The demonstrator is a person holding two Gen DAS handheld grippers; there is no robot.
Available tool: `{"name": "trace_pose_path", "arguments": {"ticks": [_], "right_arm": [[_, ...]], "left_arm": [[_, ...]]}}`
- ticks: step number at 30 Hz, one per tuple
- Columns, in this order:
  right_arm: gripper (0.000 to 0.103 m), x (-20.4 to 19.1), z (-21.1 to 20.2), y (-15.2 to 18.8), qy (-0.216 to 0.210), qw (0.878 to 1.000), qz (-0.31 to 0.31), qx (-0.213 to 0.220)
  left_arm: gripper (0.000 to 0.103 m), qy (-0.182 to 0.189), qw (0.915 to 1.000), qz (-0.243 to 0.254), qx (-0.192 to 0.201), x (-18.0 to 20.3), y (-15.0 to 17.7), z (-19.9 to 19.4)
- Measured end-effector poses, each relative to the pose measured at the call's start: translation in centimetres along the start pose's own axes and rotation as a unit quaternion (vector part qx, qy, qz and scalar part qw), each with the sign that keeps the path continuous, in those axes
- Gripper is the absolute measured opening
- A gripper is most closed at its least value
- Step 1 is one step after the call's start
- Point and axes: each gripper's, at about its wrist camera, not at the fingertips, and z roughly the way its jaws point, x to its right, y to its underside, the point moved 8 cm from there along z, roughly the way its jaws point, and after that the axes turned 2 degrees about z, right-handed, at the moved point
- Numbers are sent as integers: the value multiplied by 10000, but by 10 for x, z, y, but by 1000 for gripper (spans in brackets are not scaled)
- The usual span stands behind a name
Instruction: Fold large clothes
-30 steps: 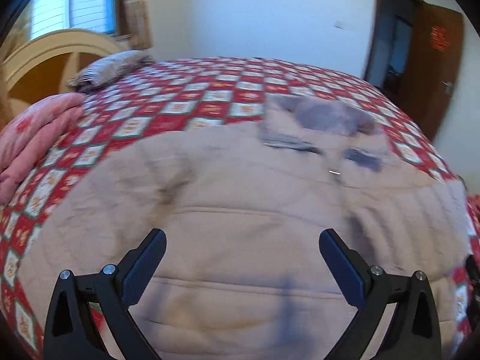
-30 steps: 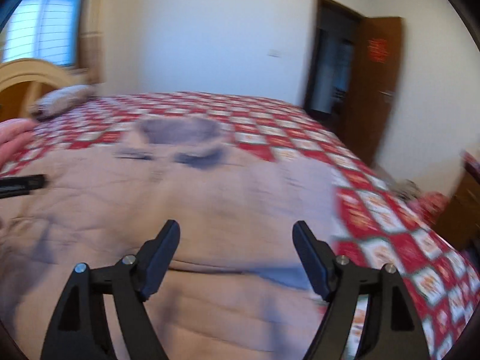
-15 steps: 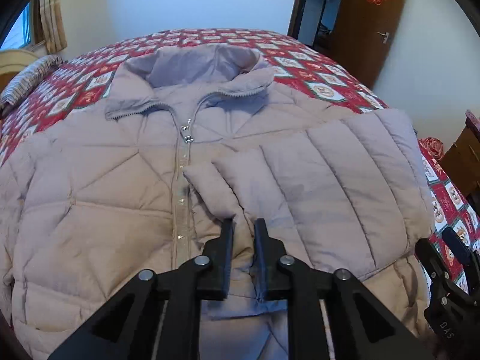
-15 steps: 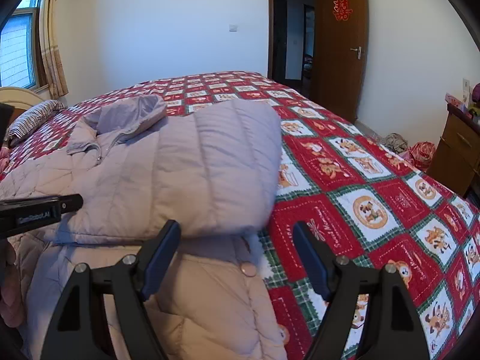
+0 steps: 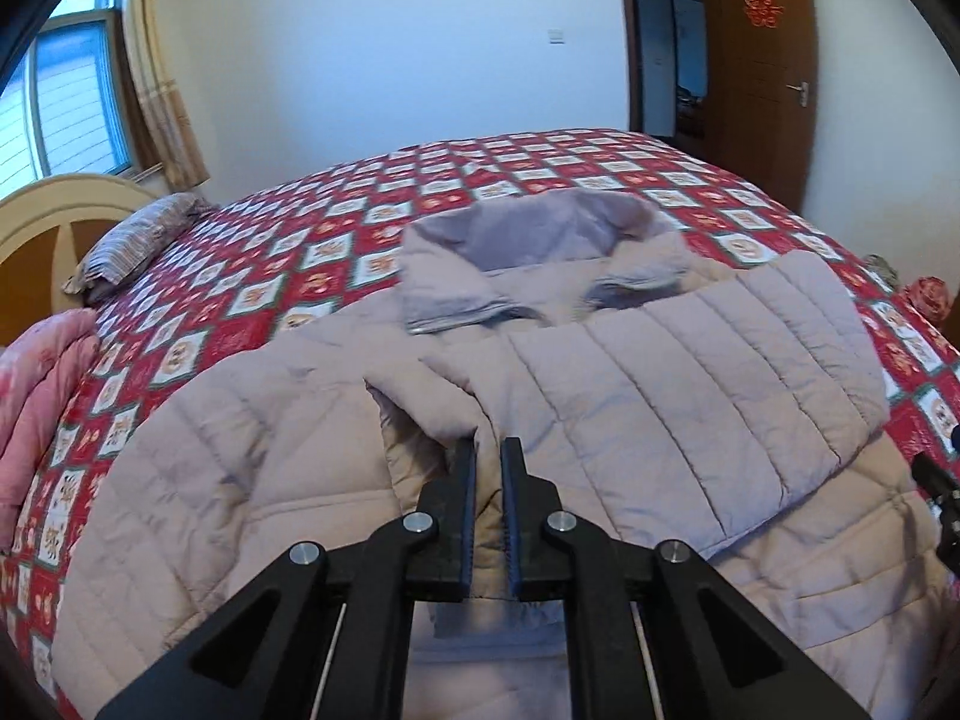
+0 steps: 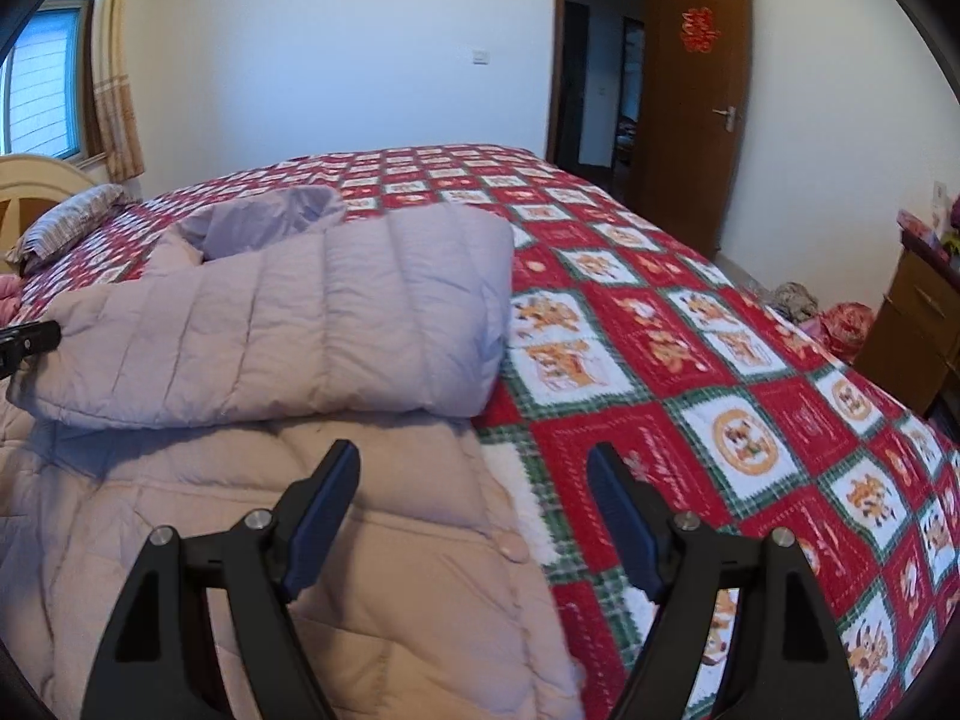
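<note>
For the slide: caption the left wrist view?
Left gripper shut on sleeve cuff, folded across padded jacket.

Left tool [image 5: 487,456] nearly closed, pinching fabric; right tool [image 6: 474,474] spread wide, holding nothing.

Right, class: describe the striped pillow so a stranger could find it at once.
Start at the bed with its red patchwork quilt. Near the curved cream headboard lies the striped pillow, beyond the pink bedding. It alone has thin grey-and-white stripes.

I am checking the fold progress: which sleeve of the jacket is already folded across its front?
The right sleeve, whose cuff the left gripper pinches; the other lies unfolded.
</note>
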Motion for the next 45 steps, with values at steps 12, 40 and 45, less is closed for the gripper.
{"name": "trace_pose_path", "arguments": {"ticks": [12, 40, 45], "right_arm": [[63, -44, 24, -28, -251, 9980, -574, -82], [59, -92, 117, -10, -456, 9892, -1175, -746], [57, -91, 110, -15, -608, 9885, -1150, -776]], "left_arm": [[27, -730, 9958, -512, -220, -42, 19, 25], [85, -2056, 9708, -984, -751, -88, 48, 98], [85, -1962, 9710, -1277, -495, -97, 26, 58]]}}
